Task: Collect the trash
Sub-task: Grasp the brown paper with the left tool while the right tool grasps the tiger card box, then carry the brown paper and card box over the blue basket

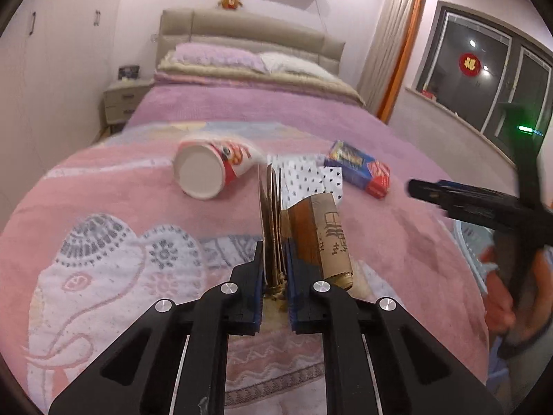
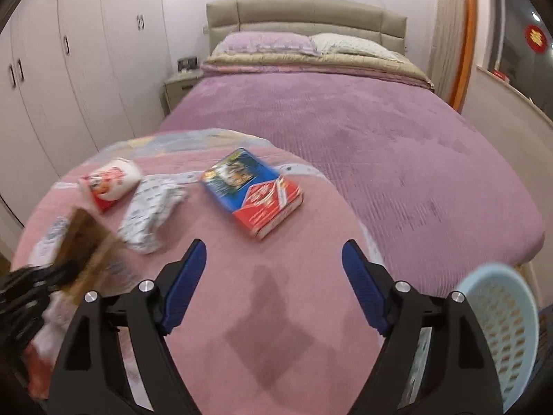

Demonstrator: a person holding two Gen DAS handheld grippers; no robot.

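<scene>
Fingers of the left gripper (image 1: 274,276) are clamped on a brown paper wrapper (image 1: 319,238) above the pink blanket (image 1: 103,193); keep that squeeze firm while carrying it to the basket (image 2: 508,314). Right gripper (image 2: 274,283) hangs spread wide and empty, short of the box (image 2: 254,192).

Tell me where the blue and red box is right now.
The blue and red box lies flat on the pink blanket, centre of the right wrist view, just right of the crumpled dotted paper and beyond the open right gripper.
</scene>
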